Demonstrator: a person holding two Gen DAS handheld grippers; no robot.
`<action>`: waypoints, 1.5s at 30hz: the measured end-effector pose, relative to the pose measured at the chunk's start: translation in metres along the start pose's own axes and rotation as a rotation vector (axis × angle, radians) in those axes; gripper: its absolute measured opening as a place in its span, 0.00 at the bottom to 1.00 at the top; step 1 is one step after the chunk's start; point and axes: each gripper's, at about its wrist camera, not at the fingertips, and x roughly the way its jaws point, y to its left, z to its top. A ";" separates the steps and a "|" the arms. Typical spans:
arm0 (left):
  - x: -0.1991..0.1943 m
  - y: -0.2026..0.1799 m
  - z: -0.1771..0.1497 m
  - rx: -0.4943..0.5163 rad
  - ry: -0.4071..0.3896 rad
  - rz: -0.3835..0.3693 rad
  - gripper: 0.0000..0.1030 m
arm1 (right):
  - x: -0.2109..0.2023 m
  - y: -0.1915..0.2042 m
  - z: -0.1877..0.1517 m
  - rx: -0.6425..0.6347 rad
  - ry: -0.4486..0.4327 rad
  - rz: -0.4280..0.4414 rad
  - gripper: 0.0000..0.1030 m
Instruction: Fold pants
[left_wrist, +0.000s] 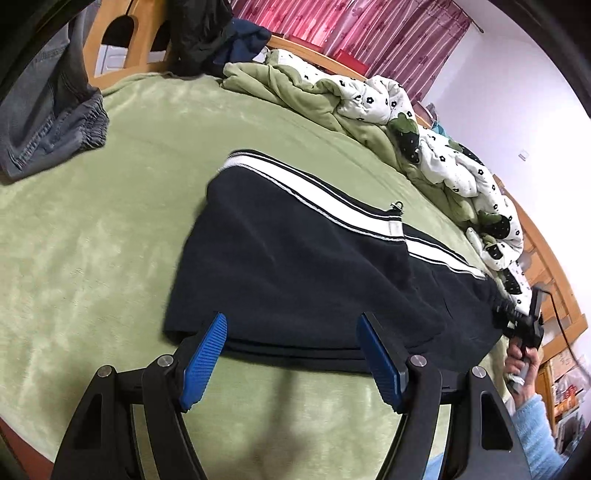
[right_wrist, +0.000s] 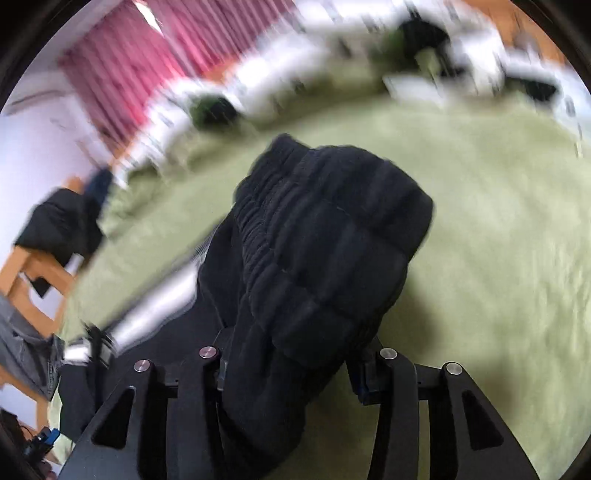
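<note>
Black pants (left_wrist: 303, 273) with white side stripes lie folded on the green bed. My left gripper (left_wrist: 291, 325) is open, its blue pads (left_wrist: 205, 363) on either side of the near folded edge, just above the cloth. My right gripper (right_wrist: 291, 365) is shut on the pants' black elastic waistband (right_wrist: 325, 240) and holds it bunched above the bed. In the left wrist view the right gripper (left_wrist: 524, 325) shows at the far right end of the pants. The right wrist view is blurred by motion.
The green bed cover (left_wrist: 92, 240) spreads to the left. A crumpled floral quilt (left_wrist: 406, 125) lies along the far side. Grey jeans (left_wrist: 48, 118) and dark clothes (left_wrist: 210, 33) sit by the wooden headboard (left_wrist: 122, 44). Red curtains (left_wrist: 351, 26) hang behind.
</note>
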 end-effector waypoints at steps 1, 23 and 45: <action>-0.003 0.003 0.000 0.006 -0.010 0.004 0.69 | -0.002 -0.007 -0.006 0.009 0.003 0.017 0.41; -0.005 0.069 -0.007 -0.126 -0.058 0.127 0.69 | -0.003 0.322 -0.154 -0.682 -0.076 0.125 0.29; 0.005 0.090 -0.007 -0.170 -0.046 0.055 0.69 | 0.042 0.312 -0.137 -0.570 -0.025 0.103 0.04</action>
